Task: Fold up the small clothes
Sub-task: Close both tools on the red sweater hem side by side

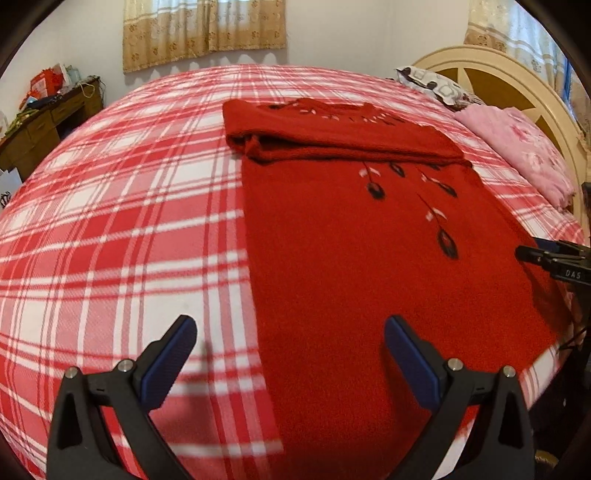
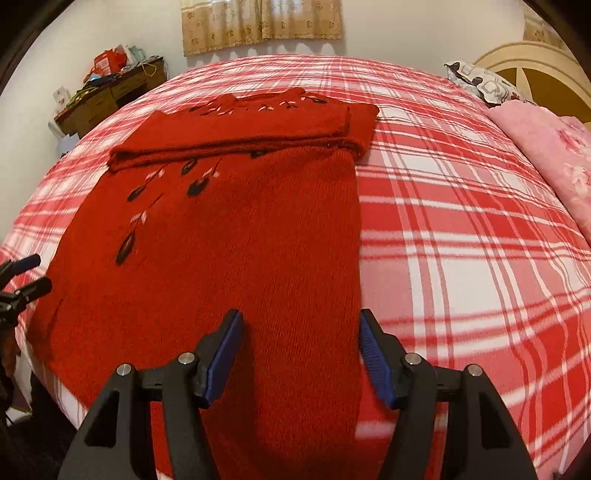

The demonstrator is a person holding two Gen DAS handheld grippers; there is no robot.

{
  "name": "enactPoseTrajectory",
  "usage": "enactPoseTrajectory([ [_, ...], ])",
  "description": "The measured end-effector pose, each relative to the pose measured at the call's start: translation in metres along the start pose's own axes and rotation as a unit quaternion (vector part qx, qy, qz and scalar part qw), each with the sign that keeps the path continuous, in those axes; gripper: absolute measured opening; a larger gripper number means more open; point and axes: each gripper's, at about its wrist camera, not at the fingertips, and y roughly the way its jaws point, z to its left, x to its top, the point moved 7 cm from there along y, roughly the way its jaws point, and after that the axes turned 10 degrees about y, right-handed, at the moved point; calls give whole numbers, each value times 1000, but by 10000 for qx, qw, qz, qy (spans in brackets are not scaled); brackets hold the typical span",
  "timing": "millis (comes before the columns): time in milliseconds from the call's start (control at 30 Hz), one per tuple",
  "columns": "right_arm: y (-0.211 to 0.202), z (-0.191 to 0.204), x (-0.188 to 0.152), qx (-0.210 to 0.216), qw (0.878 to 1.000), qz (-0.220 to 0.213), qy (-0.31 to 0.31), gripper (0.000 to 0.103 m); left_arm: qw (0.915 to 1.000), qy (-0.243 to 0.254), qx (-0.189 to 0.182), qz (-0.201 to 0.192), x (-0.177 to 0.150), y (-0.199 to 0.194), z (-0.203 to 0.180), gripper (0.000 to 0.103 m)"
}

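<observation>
Red sweater (image 1: 369, 258) lies flat on the plaid bed (image 1: 110, 221), sleeves folded across for the next fold. Left gripper (image 1: 290, 360) and right gripper (image 2: 301, 356) hover wide, empty, straddling its side edges at the hem.

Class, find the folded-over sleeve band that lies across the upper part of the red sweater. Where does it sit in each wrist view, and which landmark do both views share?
Left wrist view: the sleeve band runs across the red sweater above centre, right of the middle.
Right wrist view: the sleeve band lies above centre, left of the middle.
Shared landmark: the beige curtain on the far wall.
</observation>
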Motion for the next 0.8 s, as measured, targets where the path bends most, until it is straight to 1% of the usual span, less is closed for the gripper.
enactPoseTrajectory([
  [167, -9, 3, -19, -87, 9998, -57, -147, 71, 9999, 130, 25, 64, -10, -7, -6, 103],
  [333, -17, 4, -34, -170, 9995, -136, -234, 73, 9998, 110, -113, 126, -17, -12, -13, 103],
  [433, -21, 3, -38, -162, 9995, -176, -202, 73, 9996, 213, -113, 162, -23, -14, -20, 102],
  [500, -25, 2, -42, -151, 9995, -215, -172, 73, 9993, 238, -185, 219, -28, -15, -24, 98],
  [533, -27, 1, -44, -153, 9994, -247, -165, 73, 9991, 218, -236, 272, -32, -15, -26, 94],
  [600, -30, 0, -47, -132, 9994, -299, -140, 73, 9984, 123, -409, 368, -40, -16, -28, 91],
  [700, -34, -1, -50, -96, 9993, -352, -97, 73, 9970, -80, -598, 489, -53, -17, -28, 83],
  [800, -36, -2, -51, -65, 9992, -384, -48, 73, 9965, -147, -656, 488, -57, -21, -28, 79],
])
